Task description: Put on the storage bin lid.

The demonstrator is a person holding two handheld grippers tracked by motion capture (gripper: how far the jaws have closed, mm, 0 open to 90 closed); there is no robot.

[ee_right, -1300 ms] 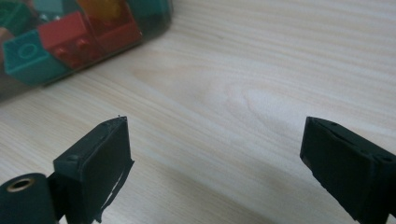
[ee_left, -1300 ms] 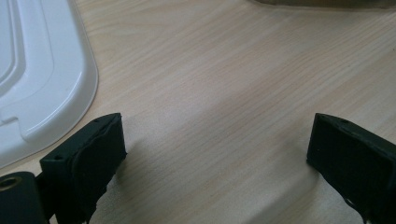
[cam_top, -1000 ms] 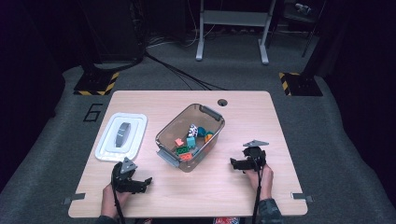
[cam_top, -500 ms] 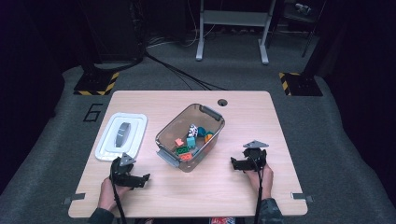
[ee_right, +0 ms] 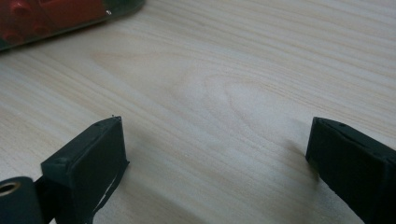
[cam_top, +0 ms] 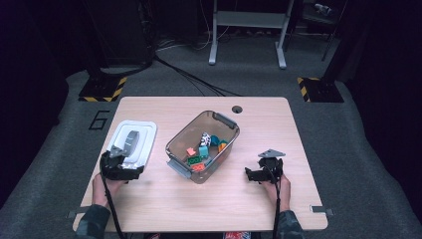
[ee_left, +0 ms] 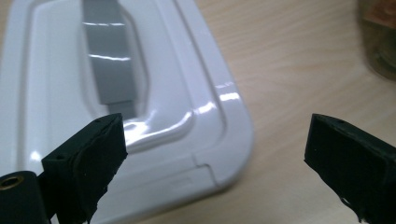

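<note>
Fingers [ee_left: 98,163] of left gripper [cam_top: 119,167] apart, white lid's [ee_left: 187,93] near corner seemingly between them

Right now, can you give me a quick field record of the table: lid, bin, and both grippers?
lid: white lid with grey handle, flat on the table, left of the bin
bin: clear bin, uncovered, holding small coloured blocks
left gripper: left gripper open, at the lid's near corner, gripping nothing
right gripper: right gripper open over bare wood, right of the bin
</note>
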